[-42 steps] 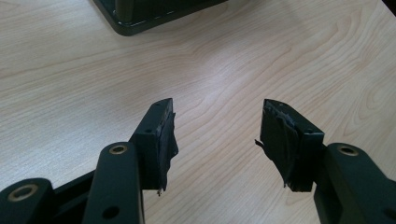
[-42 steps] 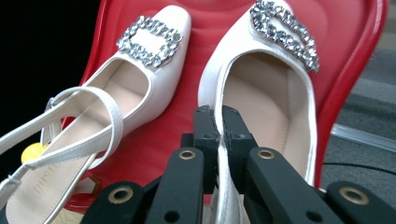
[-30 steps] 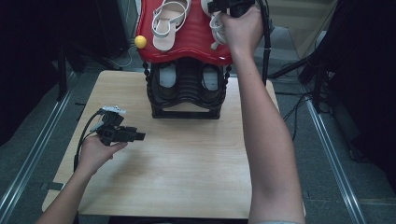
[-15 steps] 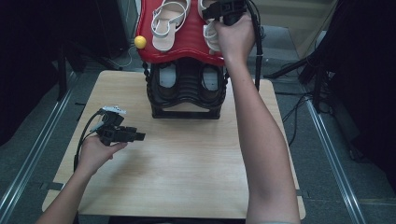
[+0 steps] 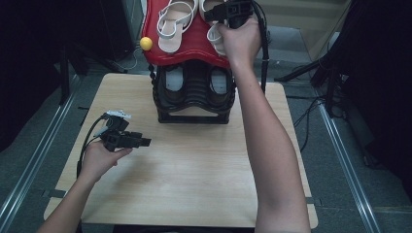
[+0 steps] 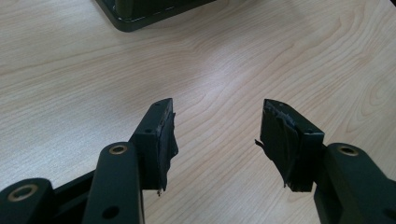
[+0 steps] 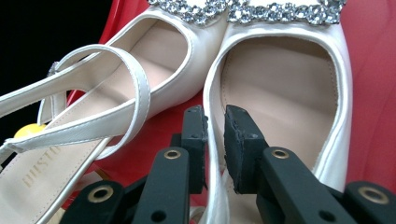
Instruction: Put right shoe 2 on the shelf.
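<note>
A pair of white satin shoes with rhinestone trim lies on the red top (image 5: 194, 46) of a black shoe stand (image 5: 194, 97). My right gripper (image 7: 215, 116) reaches over them, also seen in the high view (image 5: 214, 17). Its jaws straddle the inner side wall of the right-hand shoe (image 7: 280, 93) and have just been opening; a narrow gap shows and the pads do not press the rim. The other shoe (image 7: 159, 56) lies beside it, its strap loose. My left gripper (image 6: 217, 121) hovers open over the wooden table (image 5: 194, 165), nothing between its jaws (image 5: 145, 141).
A white strappy sandal (image 5: 172, 24) rests on the red top's left half, and a yellow ball (image 5: 145, 43) sticks out at its left edge. The black stand takes up the table's far middle. Metal rails and cables run along both sides of the table.
My right hand has shifted a little to the left over the red top. The left hand and its gripper have stayed where they were.
</note>
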`<act>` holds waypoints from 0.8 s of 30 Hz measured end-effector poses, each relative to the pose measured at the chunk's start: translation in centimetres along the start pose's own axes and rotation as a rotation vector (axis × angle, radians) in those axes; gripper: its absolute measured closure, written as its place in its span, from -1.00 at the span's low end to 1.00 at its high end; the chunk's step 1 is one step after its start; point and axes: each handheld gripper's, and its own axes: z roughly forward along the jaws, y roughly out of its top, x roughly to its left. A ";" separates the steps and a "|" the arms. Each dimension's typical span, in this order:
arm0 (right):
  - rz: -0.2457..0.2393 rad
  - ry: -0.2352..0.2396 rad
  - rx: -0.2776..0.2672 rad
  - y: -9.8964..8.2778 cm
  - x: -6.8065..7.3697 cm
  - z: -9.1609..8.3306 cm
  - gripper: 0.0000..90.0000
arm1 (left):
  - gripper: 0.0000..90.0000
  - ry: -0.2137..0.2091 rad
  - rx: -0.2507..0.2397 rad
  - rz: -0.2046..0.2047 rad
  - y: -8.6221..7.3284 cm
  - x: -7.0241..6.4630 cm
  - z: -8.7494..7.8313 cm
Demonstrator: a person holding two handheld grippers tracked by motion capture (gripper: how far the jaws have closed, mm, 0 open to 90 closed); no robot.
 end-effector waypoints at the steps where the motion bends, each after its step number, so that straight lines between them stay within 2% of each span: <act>1: -0.002 0.003 0.002 0.0 0.0 0.0 0.72 | 0.01 0.001 -0.001 0.000 0.0 0.0 0.0; 2: -0.003 0.003 0.013 0.1 0.0 0.0 0.72 | 0.01 0.000 0.002 0.003 0.0 0.0 0.0; 13: -0.010 0.001 -0.017 0.7 -0.3 -1.7 0.58 | 0.01 0.001 0.003 0.003 0.0 0.1 -0.1; 16: -0.010 0.004 -0.033 0.9 -0.5 -2.2 0.48 | 0.01 0.002 0.001 0.001 0.0 0.1 -0.1; 21: -0.035 -0.011 -0.049 0.9 -1.0 -3.1 0.40 | 0.01 0.004 0.002 0.004 0.0 0.1 -0.1; 24: -0.034 -0.018 -0.046 0.8 -1.5 -3.7 0.39 | 0.01 0.004 -0.001 0.001 0.0 0.1 -0.2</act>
